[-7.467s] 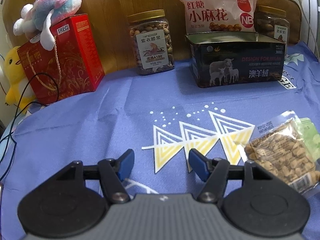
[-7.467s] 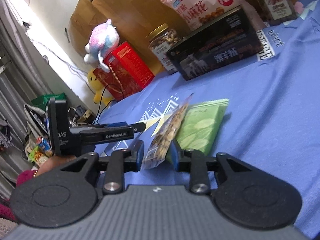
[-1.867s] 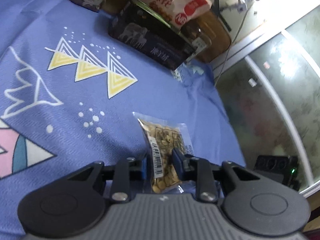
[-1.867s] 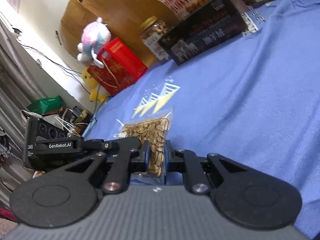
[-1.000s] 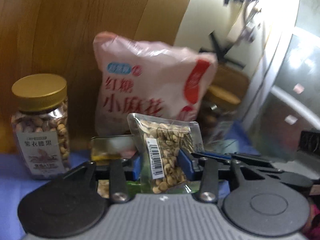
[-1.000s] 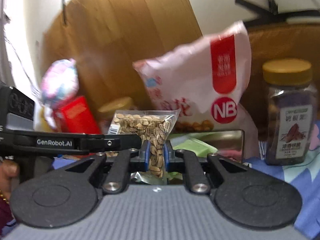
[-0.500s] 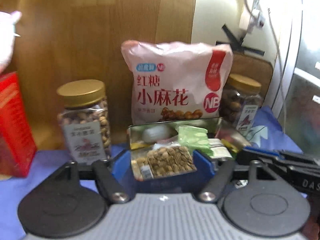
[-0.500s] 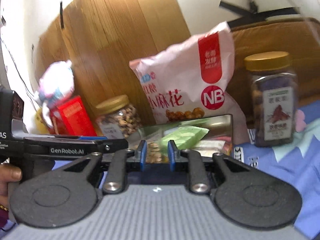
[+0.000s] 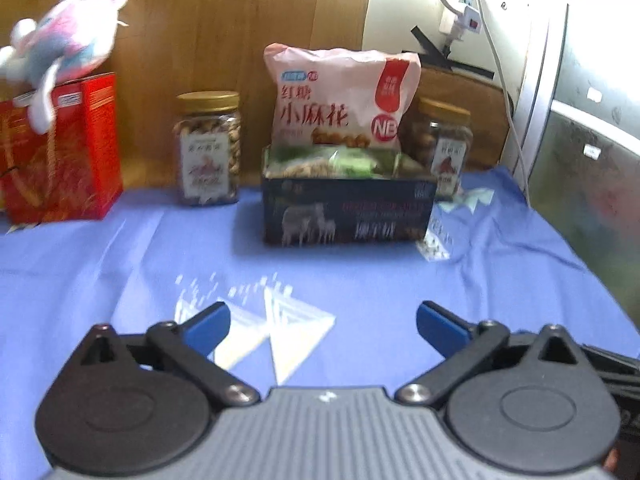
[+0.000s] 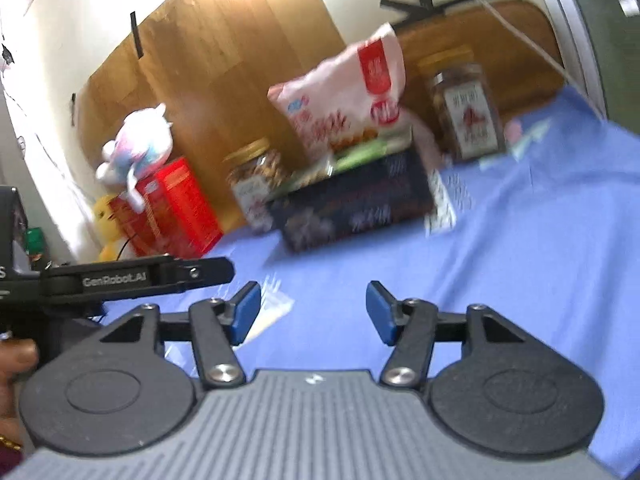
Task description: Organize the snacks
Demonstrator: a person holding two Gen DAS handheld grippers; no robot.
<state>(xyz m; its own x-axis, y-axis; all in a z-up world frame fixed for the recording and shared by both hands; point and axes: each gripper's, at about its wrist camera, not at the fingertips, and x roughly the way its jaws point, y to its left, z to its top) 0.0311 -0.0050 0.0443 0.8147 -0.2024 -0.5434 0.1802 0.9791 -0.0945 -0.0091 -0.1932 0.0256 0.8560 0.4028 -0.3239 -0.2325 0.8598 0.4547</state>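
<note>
Opening grippers above smooth blue cloth [image 9: 360, 280]

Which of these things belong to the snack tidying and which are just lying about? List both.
Part of the job:
- dark tin box
- snack packets inside it
- pink snack bag behind it
- two nut jars

Just lying about:
- red gift box
- plush toy on top
- yellow plush
- blue cloth

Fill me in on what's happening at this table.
A person is sorting snacks with two handheld grippers. Small packets already lie in the dark tin on the blue cloth, in front of the pink snack bag. The left gripper and right gripper hold nothing, jaws opening, pointed toward the tin.
</note>
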